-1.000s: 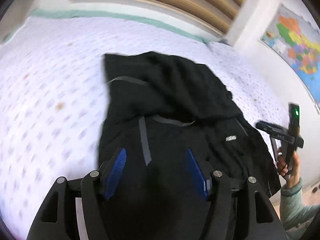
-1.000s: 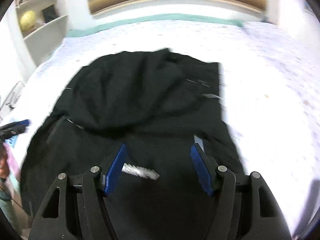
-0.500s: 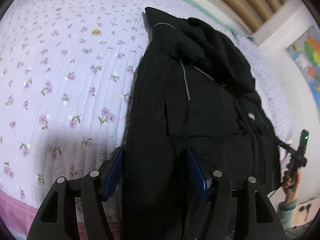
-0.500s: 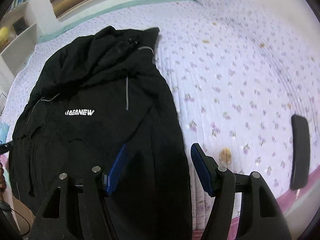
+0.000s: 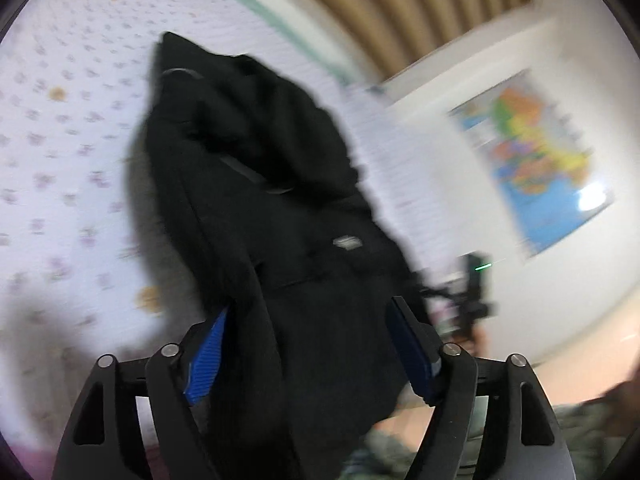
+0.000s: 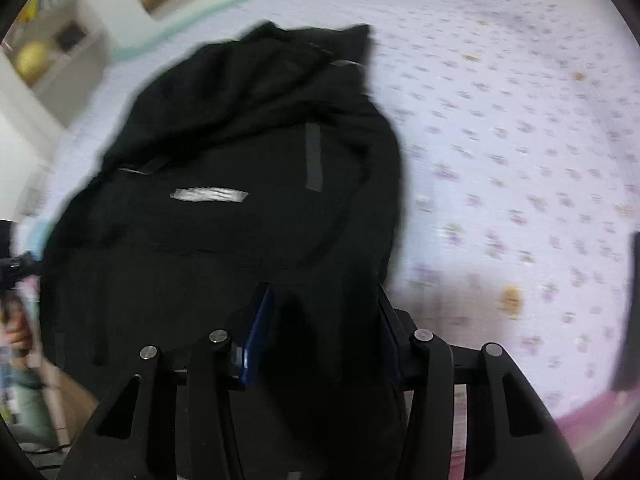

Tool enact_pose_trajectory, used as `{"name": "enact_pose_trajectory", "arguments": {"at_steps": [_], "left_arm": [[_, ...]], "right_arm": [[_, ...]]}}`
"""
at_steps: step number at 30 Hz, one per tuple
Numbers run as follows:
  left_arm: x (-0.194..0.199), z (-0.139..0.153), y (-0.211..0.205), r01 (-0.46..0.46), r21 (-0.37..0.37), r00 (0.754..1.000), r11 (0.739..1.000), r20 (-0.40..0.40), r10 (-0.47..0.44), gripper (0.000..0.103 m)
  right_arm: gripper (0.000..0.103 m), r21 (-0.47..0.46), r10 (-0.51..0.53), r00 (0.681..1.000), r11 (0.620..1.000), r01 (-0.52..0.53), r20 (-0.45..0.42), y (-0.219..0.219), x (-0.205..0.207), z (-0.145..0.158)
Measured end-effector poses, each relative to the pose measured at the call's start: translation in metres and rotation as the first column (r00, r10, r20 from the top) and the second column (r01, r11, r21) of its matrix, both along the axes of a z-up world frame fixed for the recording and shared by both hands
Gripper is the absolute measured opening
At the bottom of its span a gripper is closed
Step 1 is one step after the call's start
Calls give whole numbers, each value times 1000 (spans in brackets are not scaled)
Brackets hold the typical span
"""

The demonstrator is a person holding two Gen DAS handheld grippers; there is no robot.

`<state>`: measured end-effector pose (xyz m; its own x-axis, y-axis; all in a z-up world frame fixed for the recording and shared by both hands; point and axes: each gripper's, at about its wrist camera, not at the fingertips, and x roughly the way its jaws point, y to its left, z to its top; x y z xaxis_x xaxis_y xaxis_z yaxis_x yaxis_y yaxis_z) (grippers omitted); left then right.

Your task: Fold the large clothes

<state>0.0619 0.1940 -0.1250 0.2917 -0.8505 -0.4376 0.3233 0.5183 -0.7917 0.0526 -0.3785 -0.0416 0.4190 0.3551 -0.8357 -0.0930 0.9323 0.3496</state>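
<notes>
A black jacket (image 5: 256, 184) lies lengthwise on the flowered bedspread (image 5: 68, 152), with the hood at the far end and a white logo (image 6: 208, 195) on the chest. My left gripper (image 5: 310, 344) is at the near hem. Its jaws are opening, cloth lies between the blue pads (image 5: 206, 360), and neither pad visibly presses on it. My right gripper (image 6: 324, 332) is at the other near corner of the jacket (image 6: 256, 128). Its jaws are closing, and bunched hem fills the gap and covers the right pad. Both views are blurred.
A map poster (image 5: 536, 152) hangs on the wall to the right, and a slatted wooden headboard (image 5: 420, 8) stands behind the bed. A white shelf holds a yellow ball (image 6: 32, 56). A dark flat object (image 6: 630, 312) lies at the bed's right edge.
The left gripper has tilted up and rolled, and its pads now stand wider apart. The right gripper's pads have drawn closer around the hem, which now bunches between them.
</notes>
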Motion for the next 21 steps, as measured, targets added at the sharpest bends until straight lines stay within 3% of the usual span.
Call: {"name": "enact_pose_trajectory", "arguments": {"at_steps": [2, 4, 6, 9, 14, 18, 21], "left_arm": [[6, -12, 4, 3, -54, 999, 999, -32, -5, 78], [6, -24, 2, -9, -38, 997, 999, -72, 6, 78], [-1, -30, -1, -10, 3, 997, 1000, -75, 10, 78], [-14, -29, -3, -34, 128, 997, 991, -69, 43, 78], [-41, -26, -13, -34, 355, 997, 934, -50, 55, 78], [-61, -29, -17, -30, 417, 998, 908, -37, 50, 72], [-74, -33, -9, -43, 400, 997, 915, -34, 62, 66]], "right_arm": [[53, 48, -6, 1000, 999, 8, -27, -5, 5, -7], [53, 34, -33, 997, 999, 36, -72, -9, 8, -20], [53, 0, -37, 995, 999, 37, -97, -8, 5, -29], [53, -83, -30, 995, 996, 23, -91, -1, -7, -29], [53, -173, -21, 996, 985, 6, -85, 6, -34, -23], [51, -221, 3, 998, 975, -16, -62, 13, -63, -18], [49, -217, 12, 999, 976, -23, -51, 13, -85, -20]]}}
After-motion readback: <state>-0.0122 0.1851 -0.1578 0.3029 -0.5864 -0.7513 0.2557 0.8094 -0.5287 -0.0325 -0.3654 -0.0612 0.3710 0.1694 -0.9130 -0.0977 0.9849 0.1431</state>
